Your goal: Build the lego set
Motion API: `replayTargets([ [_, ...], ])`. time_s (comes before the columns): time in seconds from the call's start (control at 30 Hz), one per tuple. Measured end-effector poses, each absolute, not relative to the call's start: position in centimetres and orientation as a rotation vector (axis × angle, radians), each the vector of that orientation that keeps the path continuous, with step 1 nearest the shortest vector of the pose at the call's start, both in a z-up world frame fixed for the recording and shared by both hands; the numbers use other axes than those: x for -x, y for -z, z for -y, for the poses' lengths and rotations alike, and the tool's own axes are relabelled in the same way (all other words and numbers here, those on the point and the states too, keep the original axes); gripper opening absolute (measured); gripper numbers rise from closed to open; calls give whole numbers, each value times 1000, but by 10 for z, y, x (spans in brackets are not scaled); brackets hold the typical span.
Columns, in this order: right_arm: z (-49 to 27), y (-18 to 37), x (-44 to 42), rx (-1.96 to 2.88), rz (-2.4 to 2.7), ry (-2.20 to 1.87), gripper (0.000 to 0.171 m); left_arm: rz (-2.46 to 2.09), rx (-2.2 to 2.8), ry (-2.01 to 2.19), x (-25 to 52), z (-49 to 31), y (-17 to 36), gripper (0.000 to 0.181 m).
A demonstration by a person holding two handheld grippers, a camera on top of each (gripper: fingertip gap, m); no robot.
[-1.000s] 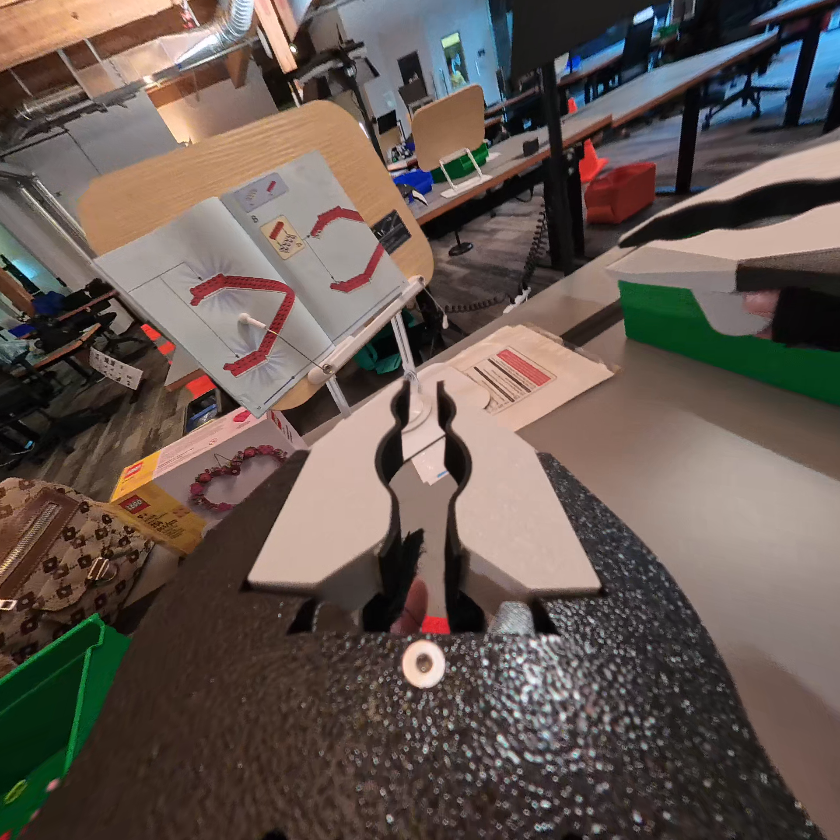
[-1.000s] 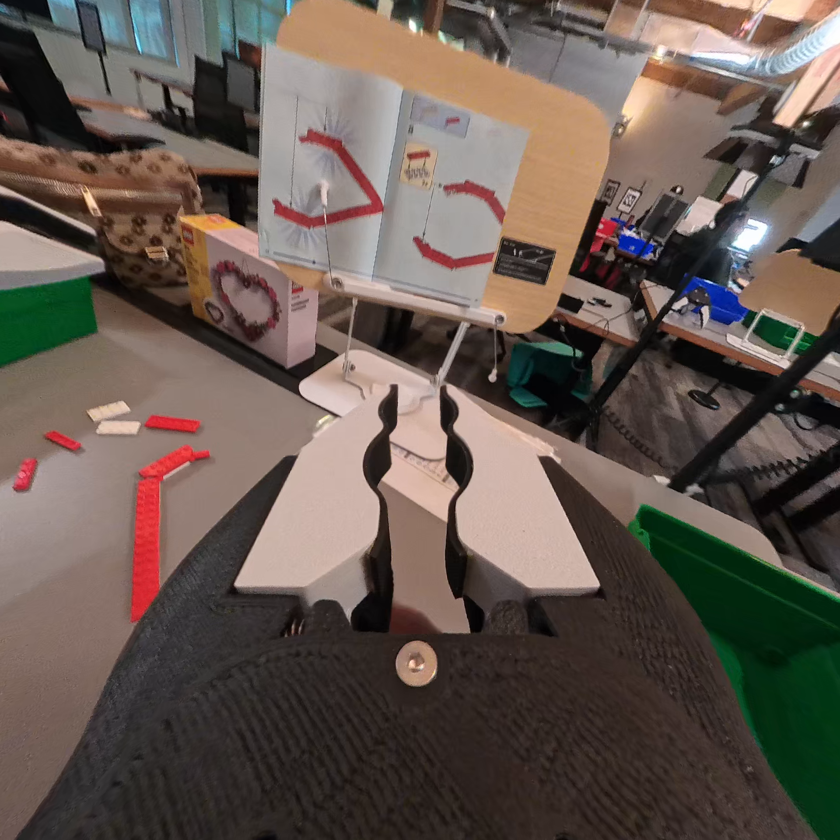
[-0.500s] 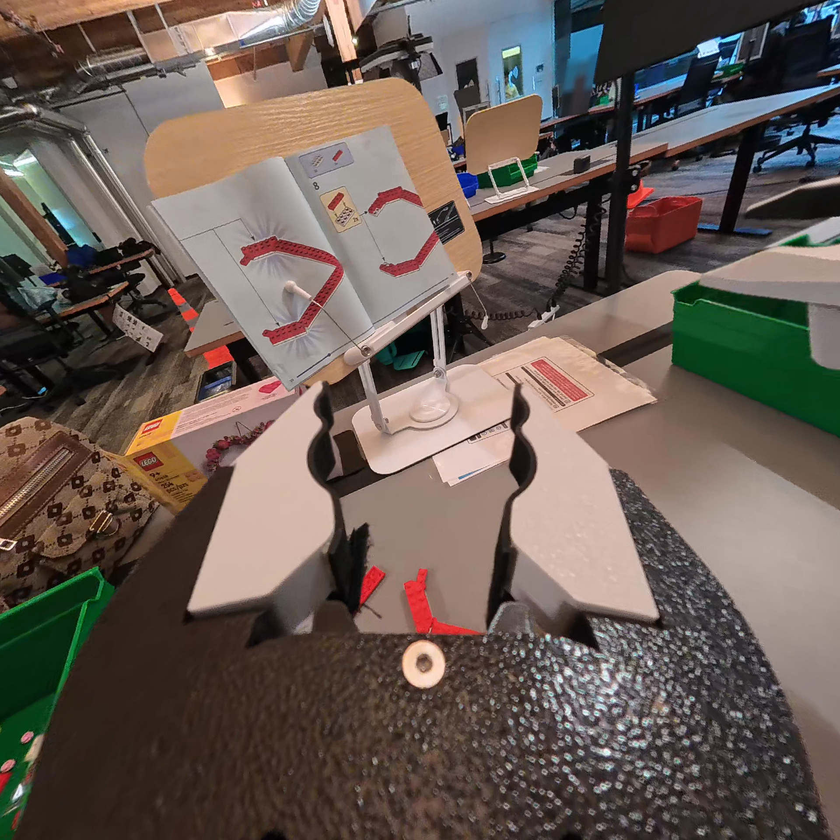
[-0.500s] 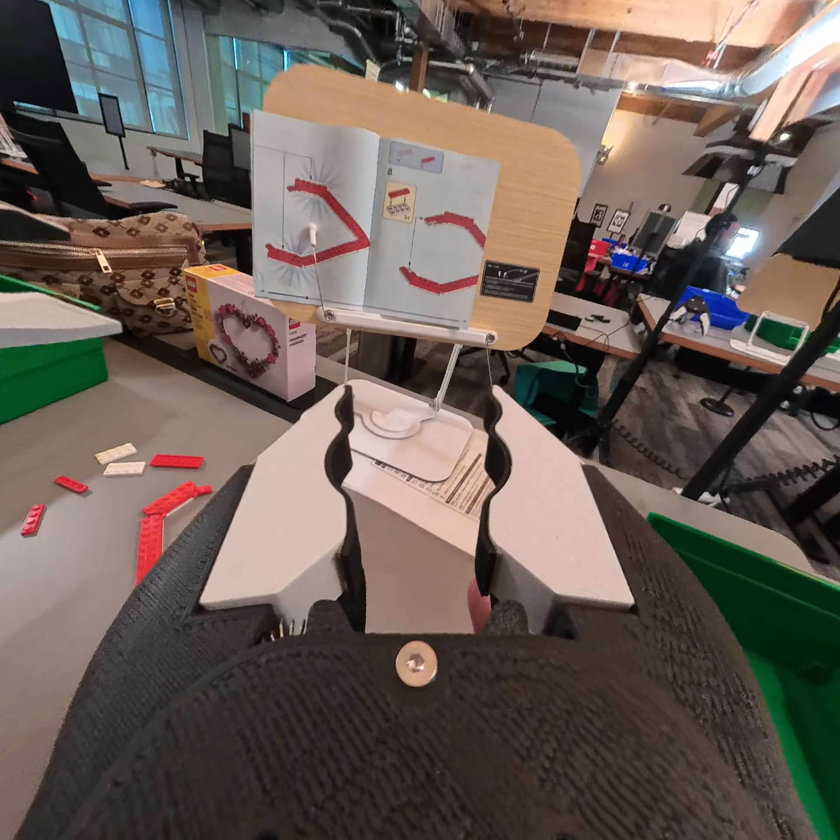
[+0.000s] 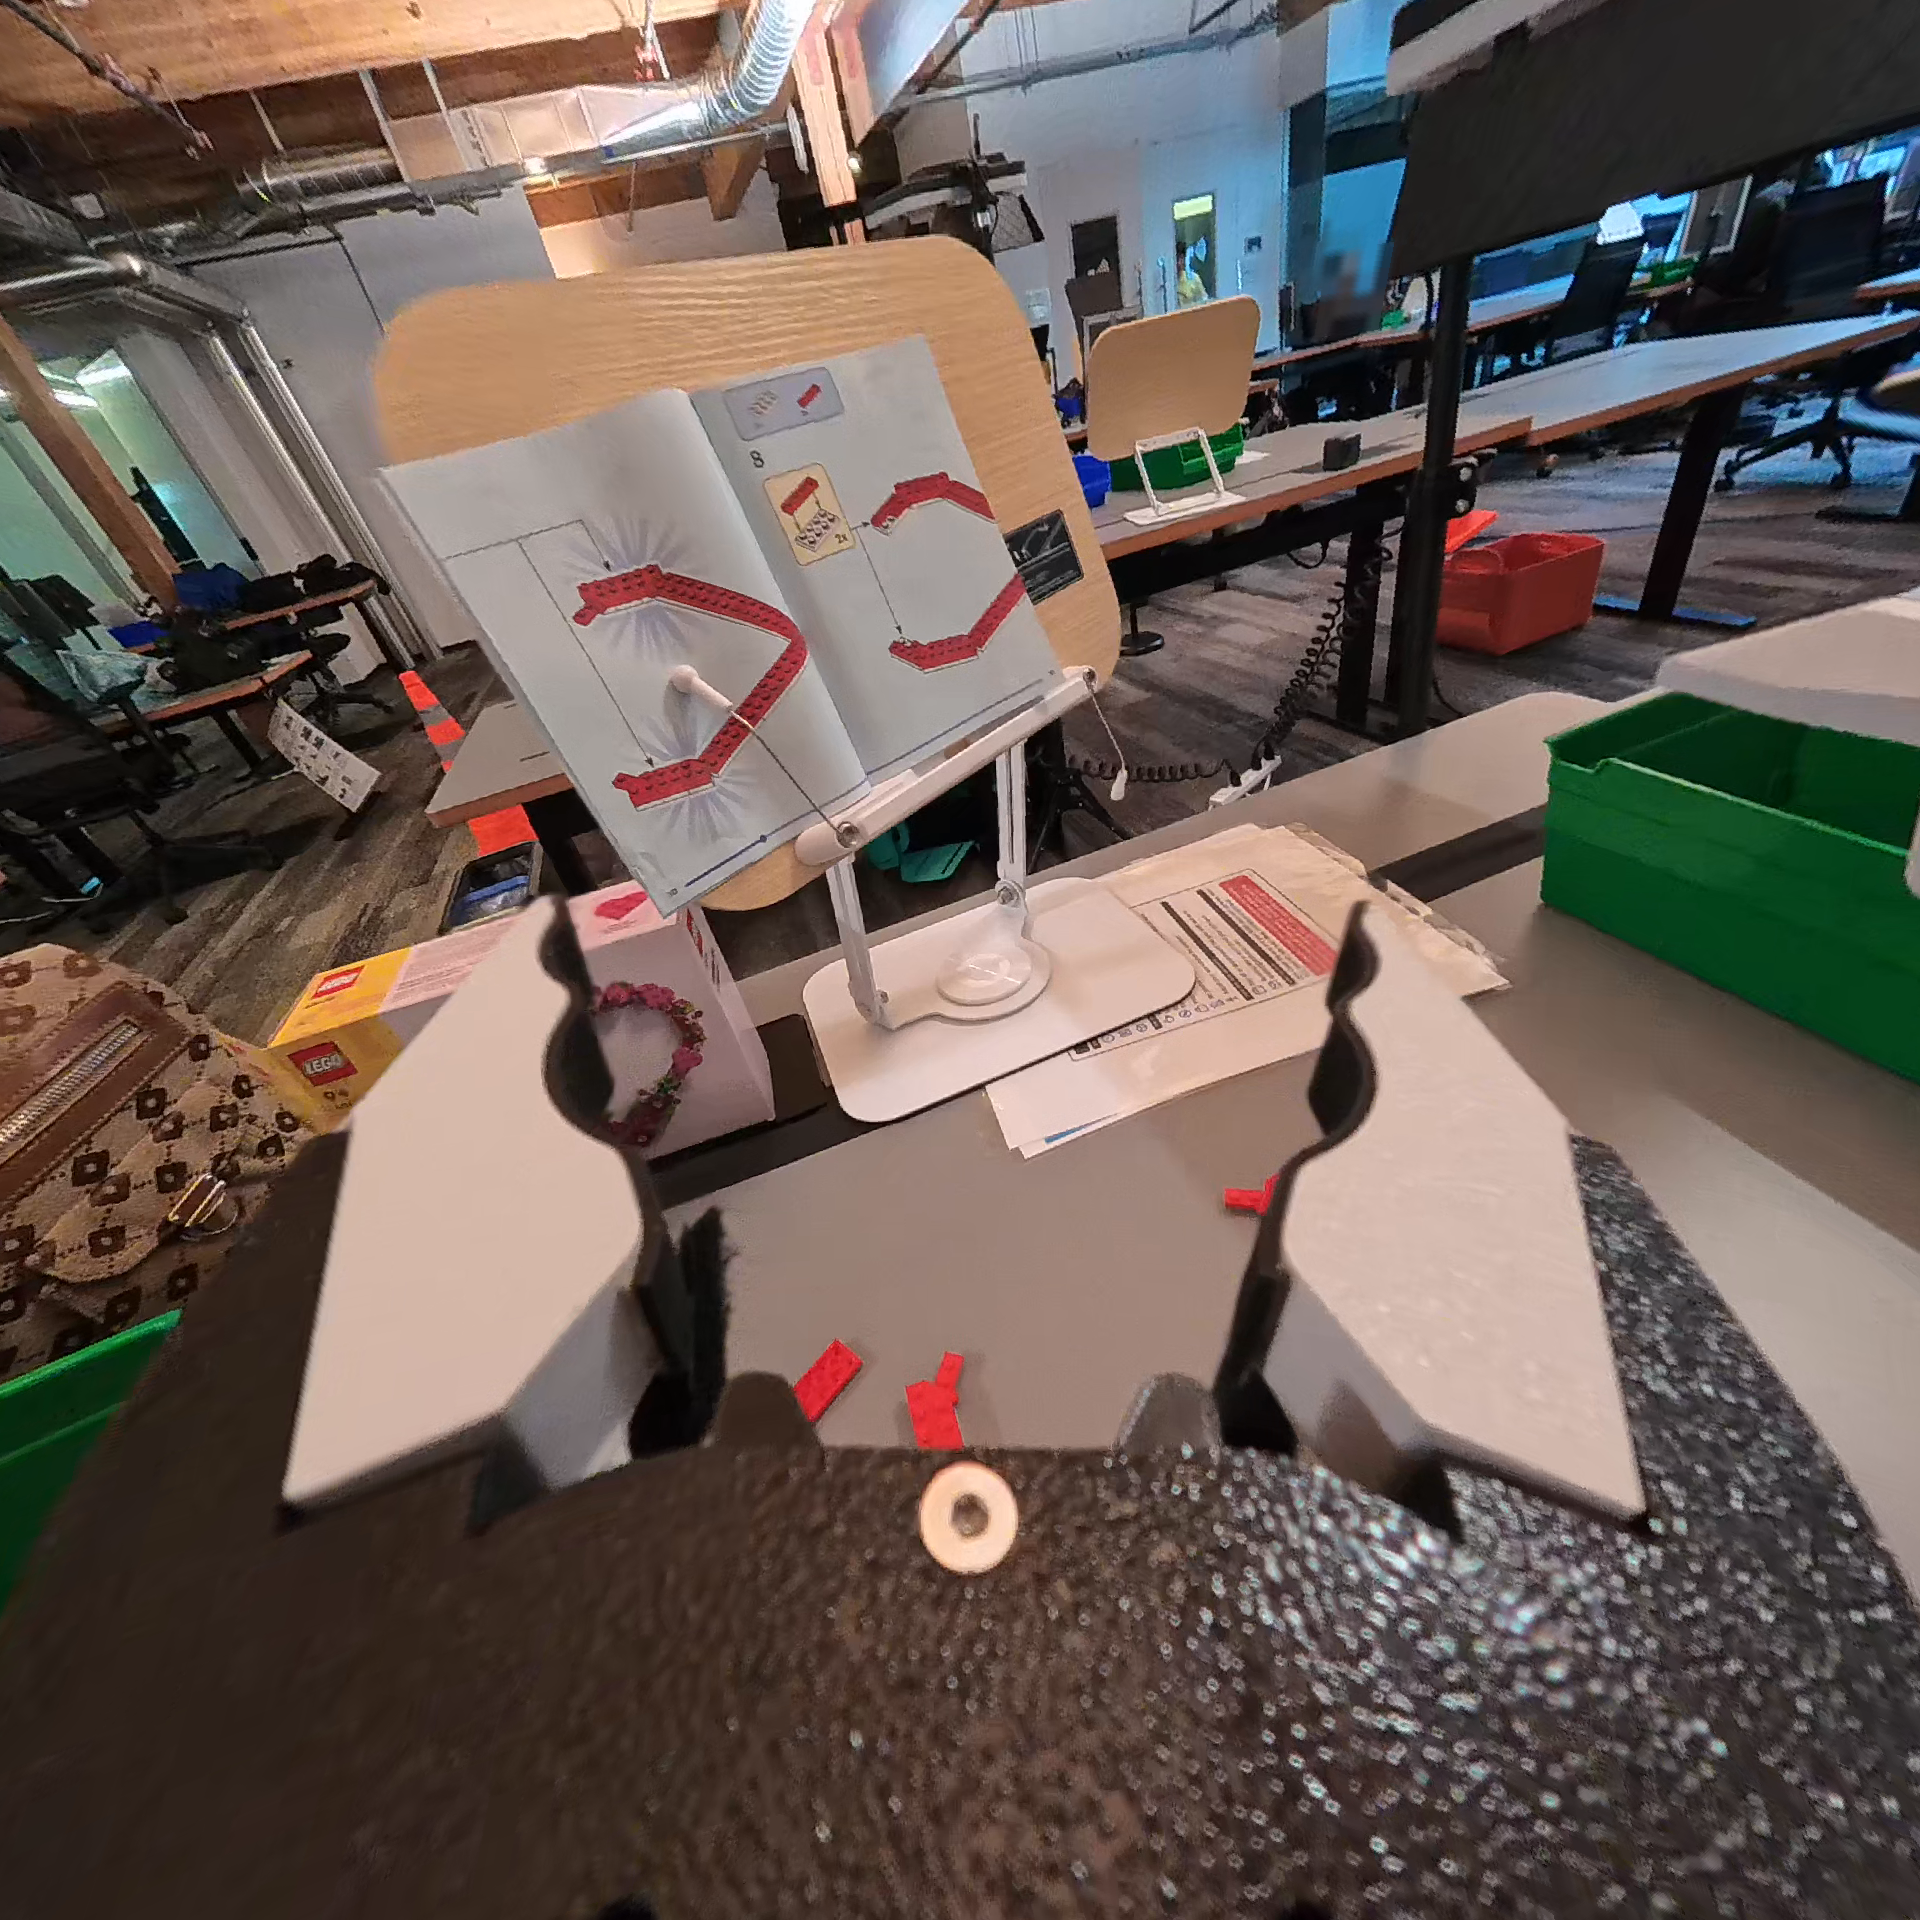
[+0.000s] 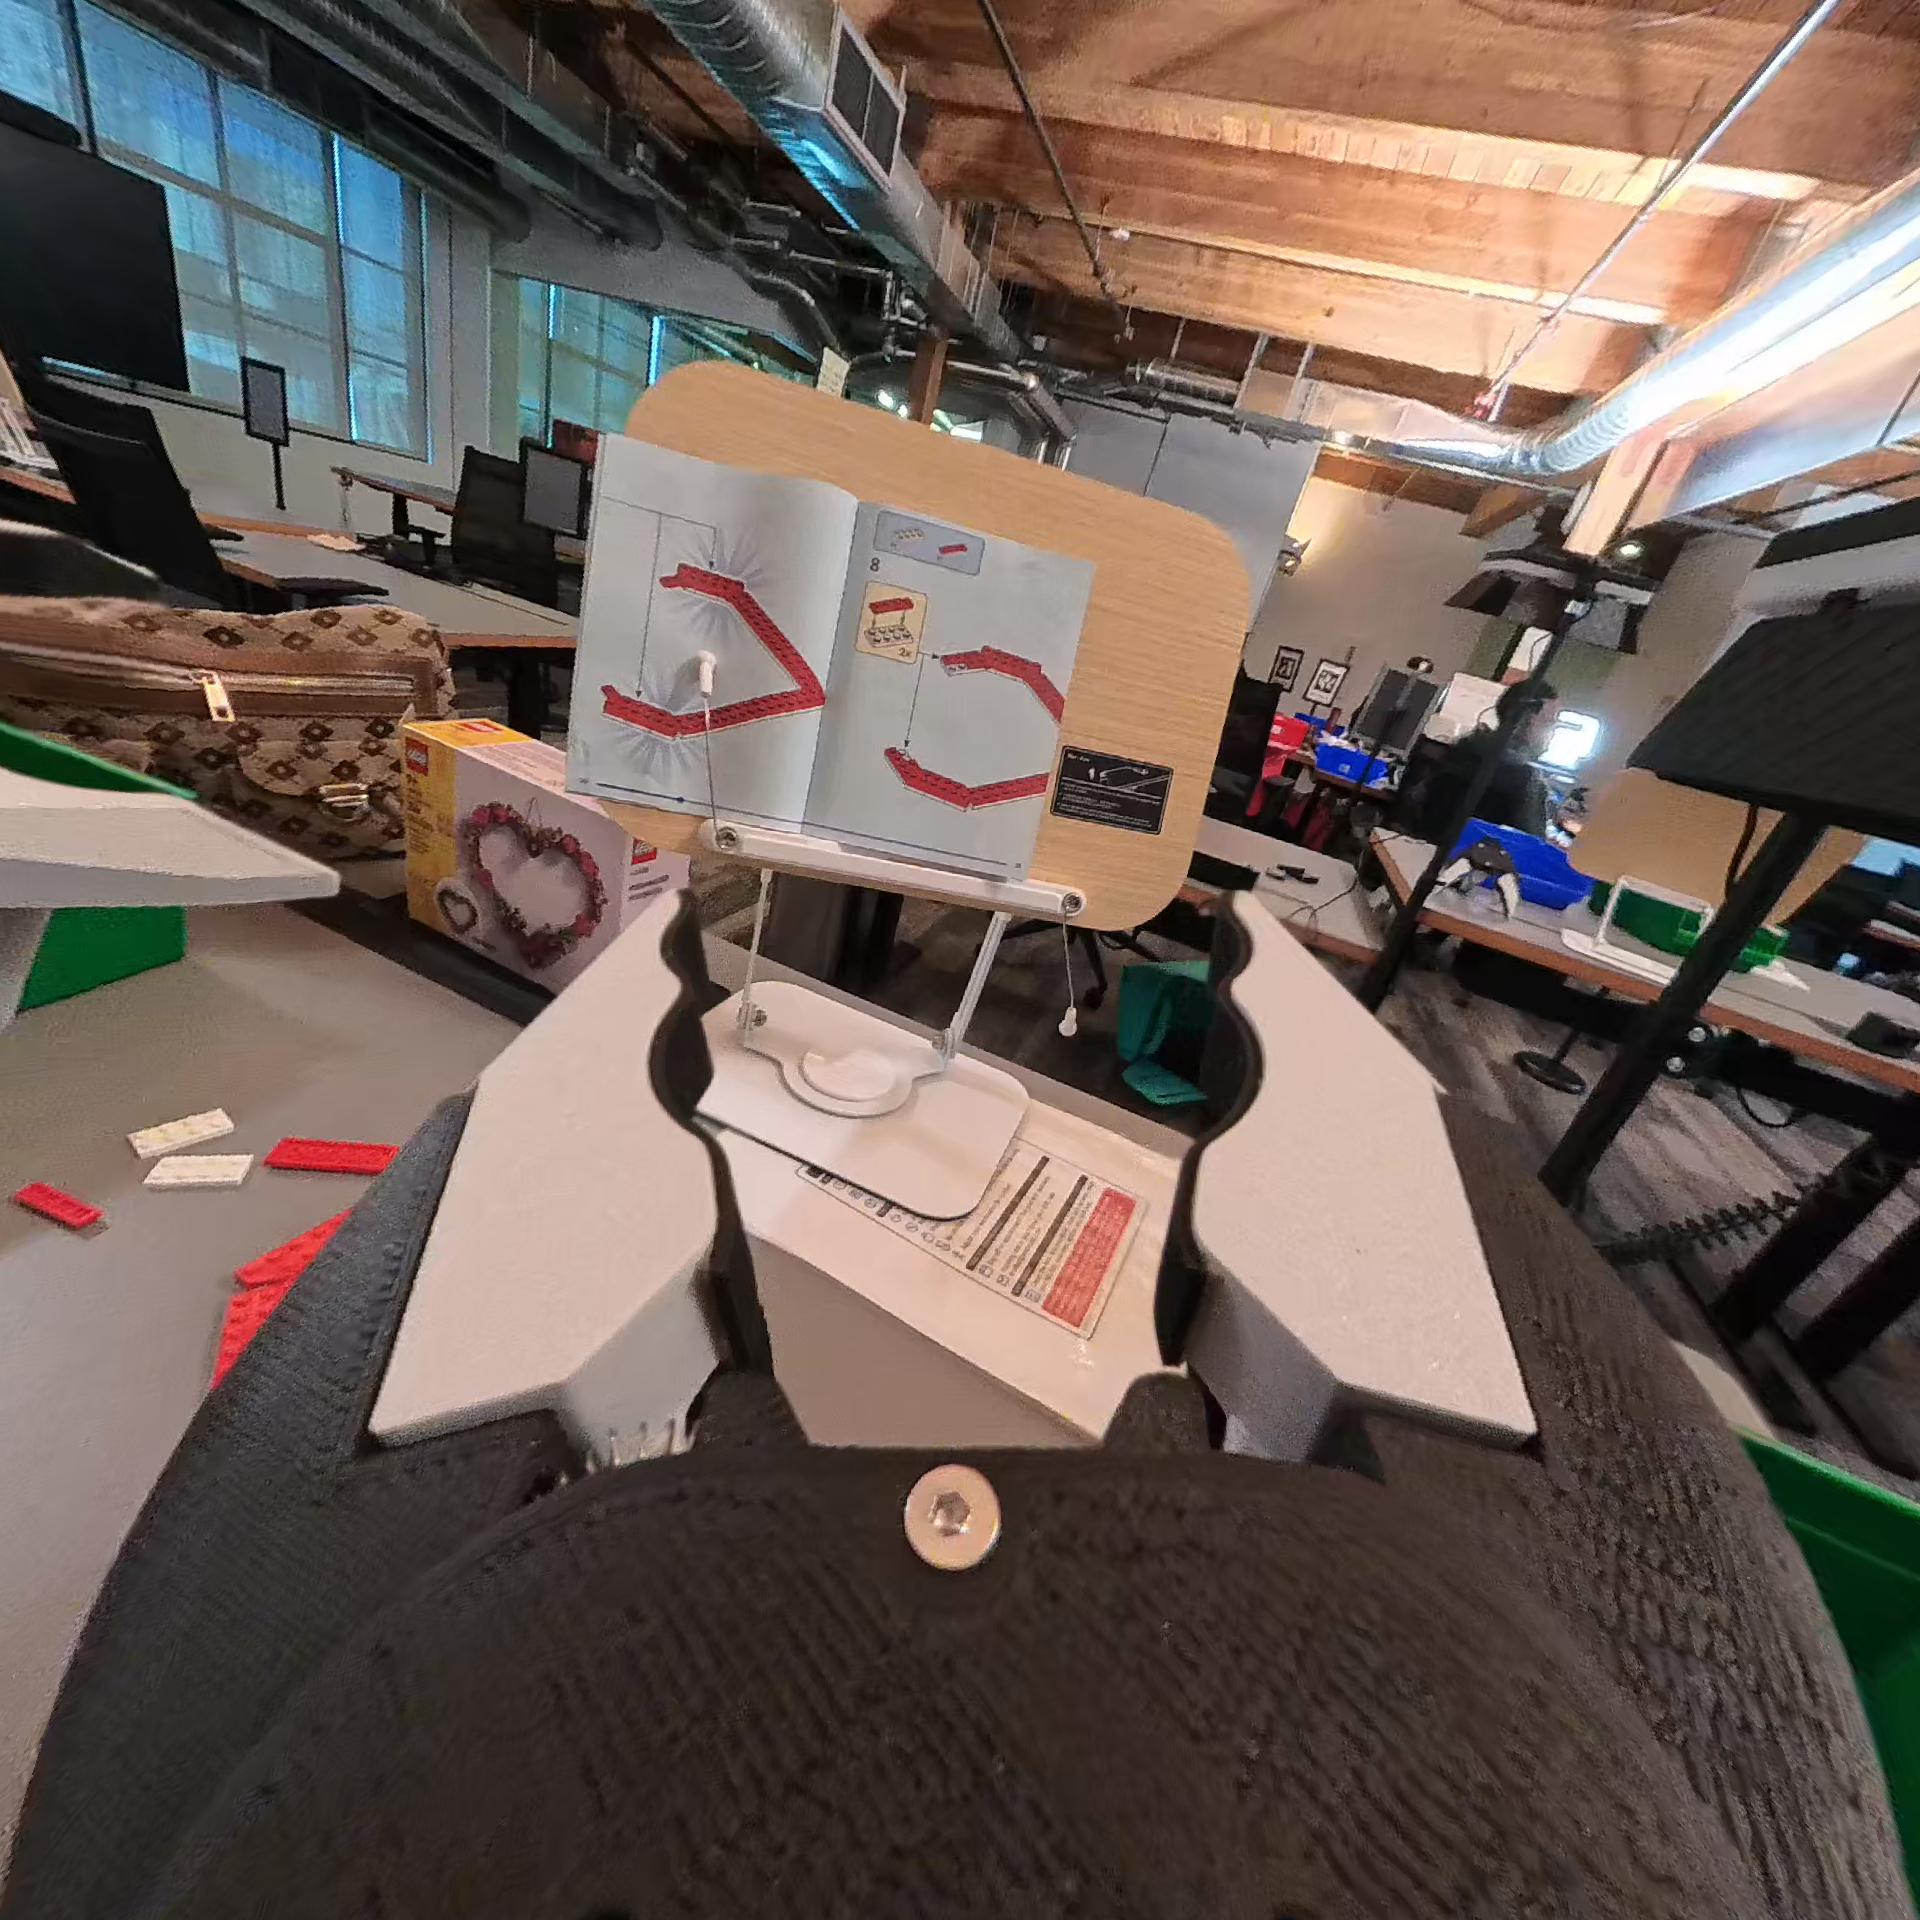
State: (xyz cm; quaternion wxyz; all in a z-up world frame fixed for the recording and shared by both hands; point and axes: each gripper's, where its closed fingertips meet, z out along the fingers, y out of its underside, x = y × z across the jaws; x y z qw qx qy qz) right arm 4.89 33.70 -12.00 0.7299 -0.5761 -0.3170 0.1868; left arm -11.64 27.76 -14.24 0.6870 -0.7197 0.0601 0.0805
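My left gripper (image 5: pixel 961 997) is wide open and empty above the grey table (image 5: pixel 1039 1247). Small red plates (image 5: pixel 828 1379) lie on the table below its jaws, one more (image 5: pixel 1247 1195) by the right finger. My right gripper (image 6: pixel 956 997) is wide open and empty, pointing at the instruction booklet (image 6: pixel 831 665) on its stand. To its left lie loose red plates (image 6: pixel 330 1154), white plates (image 6: pixel 182 1132) and a longer red assembly (image 6: pixel 275 1283), partly hidden by the gripper body. The booklet also shows in the left wrist view (image 5: pixel 727 623).
The white set box (image 5: pixel 665 997) and a patterned bag (image 5: pixel 114 1122) stand at the back left. Paper sheets (image 5: pixel 1226 956) lie by the stand's white base (image 5: pixel 997 997). Green bins sit at the right (image 5: pixel 1725 862) and at the far left (image 6: pixel 94 935).
Both grippers opened from nearly shut to wide open. Both views pulled back and levelled, so the booklet stand stands more upright and more table shows.
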Motion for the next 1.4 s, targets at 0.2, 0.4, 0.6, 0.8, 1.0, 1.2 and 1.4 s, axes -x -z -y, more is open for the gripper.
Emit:
replayTargets([
  [0.2, -341, 113, -57, 1256, 639, -398, 115, -76, 1547, -185, 127, -273, 129, 154],
  [0.4, -347, 125, -62, 1346, 633, -399, 109, -76, 1593, -231, 137, -274, 138, 156],
  [0.6, -349, 143, -58, 1415, 710, -377, 108, -122, 1665, -249, 136, -279, 153, 158],
  [0.8, -349, 150, -56, 1442, 748, -357, 107, -140, 1679, -249, 133, -281, 157, 158],
  [1.0, -350, 154, -57, 1458, 755, -361, 105, -149, 1690, -247, 132, -282, 160, 158],
  [1.2, -351, 155, -59, 1465, 748, -360, 104, -149, 1686, -246, 131, -282, 159, 158],
  [1.4, -351, 155, -59, 1465, 752, -358, 103, -151, 1685, -247, 131, -281, 158, 157],
])
